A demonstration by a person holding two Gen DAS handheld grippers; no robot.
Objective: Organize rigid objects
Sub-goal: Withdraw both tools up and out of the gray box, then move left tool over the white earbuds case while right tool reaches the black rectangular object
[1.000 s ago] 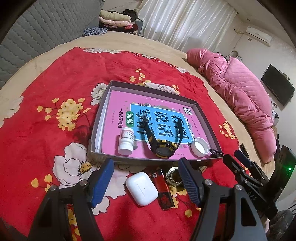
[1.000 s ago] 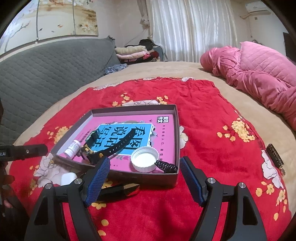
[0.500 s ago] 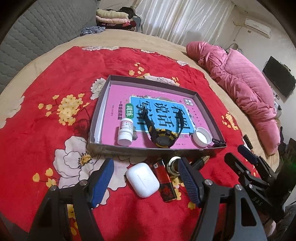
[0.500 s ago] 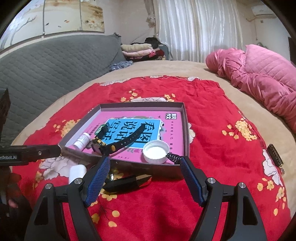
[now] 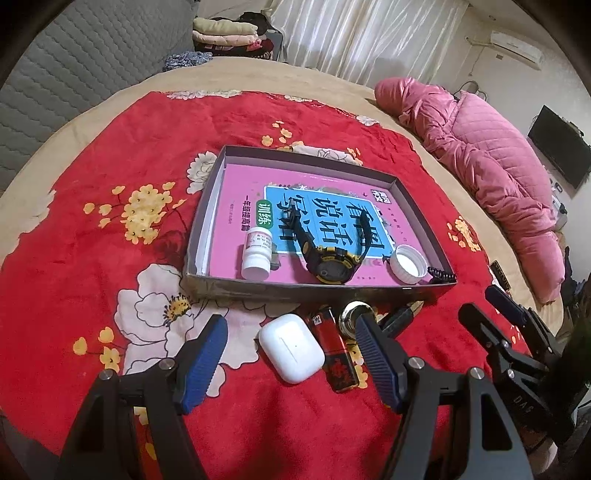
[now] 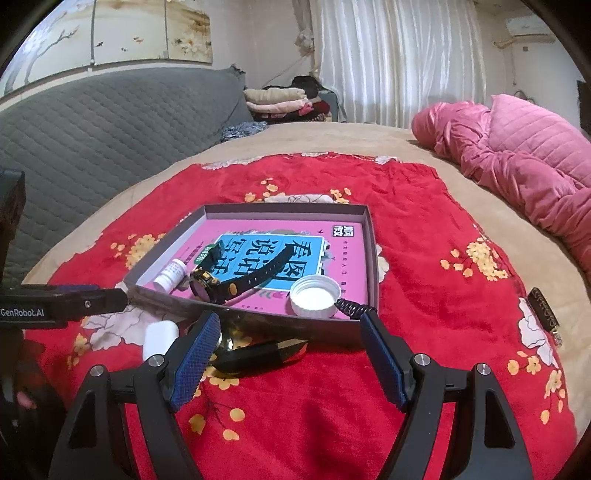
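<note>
A shallow grey box (image 5: 207, 206) (image 6: 372, 254) lies on the red flowered blanket. Inside it are a pink booklet, a small white pill bottle (image 5: 256, 253) (image 6: 170, 276), a black-and-yellow watch (image 5: 330, 263) (image 6: 236, 275), a white cap (image 5: 406, 264) (image 6: 314, 296) and a black coiled hair tie (image 5: 439, 275) (image 6: 351, 307). In front of the box lie a white earbud case (image 5: 291, 347) (image 6: 159, 339), a red lighter (image 5: 334, 352), a round metal piece (image 5: 351, 314) and a black folding knife (image 6: 258, 352). My left gripper (image 5: 291, 363) hovers open just over the earbud case. My right gripper (image 6: 291, 363) is open above the blanket near the knife.
A pink quilted duvet (image 5: 480, 155) (image 6: 517, 162) lies on the bed at the right. Folded clothes (image 5: 229, 31) are stacked at the far side by the grey quilted headboard (image 6: 92, 147). A small dark tag (image 6: 543, 306) lies at the blanket's right edge.
The right gripper has drawn back a little from the box, so the knife and earbud case now show between its fingers. The left gripper has barely shifted.
</note>
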